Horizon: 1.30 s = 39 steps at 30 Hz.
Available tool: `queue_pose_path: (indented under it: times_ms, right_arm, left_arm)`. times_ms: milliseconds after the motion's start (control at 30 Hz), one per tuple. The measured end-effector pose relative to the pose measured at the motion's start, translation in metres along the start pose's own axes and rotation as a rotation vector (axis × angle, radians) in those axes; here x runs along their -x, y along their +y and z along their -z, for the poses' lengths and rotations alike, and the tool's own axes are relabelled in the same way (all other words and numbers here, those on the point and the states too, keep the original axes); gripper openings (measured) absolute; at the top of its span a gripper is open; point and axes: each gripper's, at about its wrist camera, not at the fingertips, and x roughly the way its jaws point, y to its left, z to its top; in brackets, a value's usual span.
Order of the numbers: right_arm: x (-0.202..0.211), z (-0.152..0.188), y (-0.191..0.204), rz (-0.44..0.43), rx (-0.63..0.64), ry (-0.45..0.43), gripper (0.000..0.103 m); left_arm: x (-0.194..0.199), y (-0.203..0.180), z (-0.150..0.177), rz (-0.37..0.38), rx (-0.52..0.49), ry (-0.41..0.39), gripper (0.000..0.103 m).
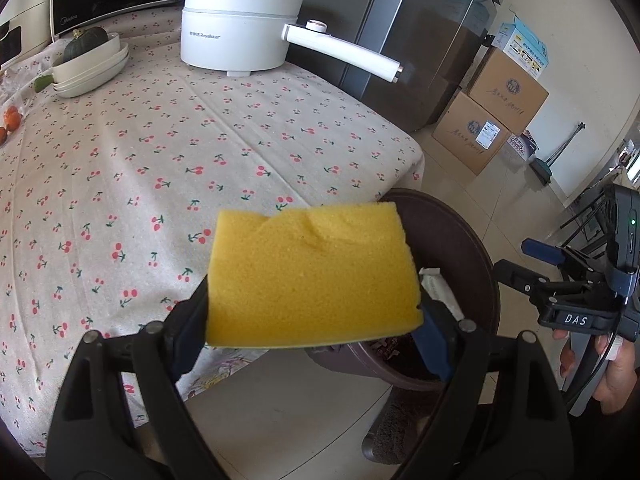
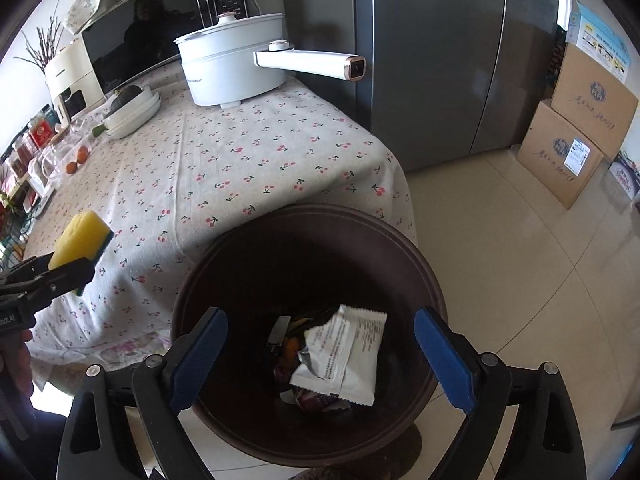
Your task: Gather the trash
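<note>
Yellow sponge [image 1: 314, 276] clamped in left tool [image 1: 314, 320] beside bin [image 2: 424, 280]; right tool [image 2: 320, 360] spread empty above; early release risks floor drop

A table [image 2: 248, 160] is covered with a pale cloth printed with small red cherries. At its far end a white electric pot [image 2: 234, 64] with a long handle is set beside stacked white dishes [image 2: 134, 114], and a microwave [image 2: 152, 36] is placed behind them. A tall grey refrigerator [image 2: 432, 60] is seen past the table. The floor [image 2: 520, 260] is laid with glossy cream tiles. Cardboard boxes [image 2: 576, 136] are stacked against the pale wall [image 1: 576, 20]. The room is lit by daylight.
</note>
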Motion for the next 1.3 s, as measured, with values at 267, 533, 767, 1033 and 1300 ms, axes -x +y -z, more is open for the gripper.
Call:
queue_pose_path:
  times_ms: [267, 533, 767, 1033, 1300]
  right_arm:
    - [0.011, 0.003, -0.011, 0.030, -0.004, -0.033, 0.096]
    - [0.016, 0.002, -0.028, 0.045, -0.047, -0.046, 0.096]
    - [0.020, -0.001, -0.031, 0.051, -0.066, -0.060, 0.096]
    - [0.036, -0.014, 0.001, 0.010, -0.022, -0.106, 0.096]
    - [0.067, -0.025, 0.055, 0.005, 0.083, -0.180, 0.096]
  left_arm:
    - [-0.022, -0.040, 0.001, 0.060, -0.084, 0.038, 0.088]
    - [-0.039, -0.065, 0.005, 0.088, -0.175, 0.053, 0.097]
    - [-0.034, -0.051, 0.004, -0.004, -0.147, 0.053, 0.102]
    - [0.012, -0.022, 0.005, -0.141, -0.073, -0.014, 0.102]
    - [0.077, 0.005, 0.011, -0.281, 0.031, -0.123, 0.102]
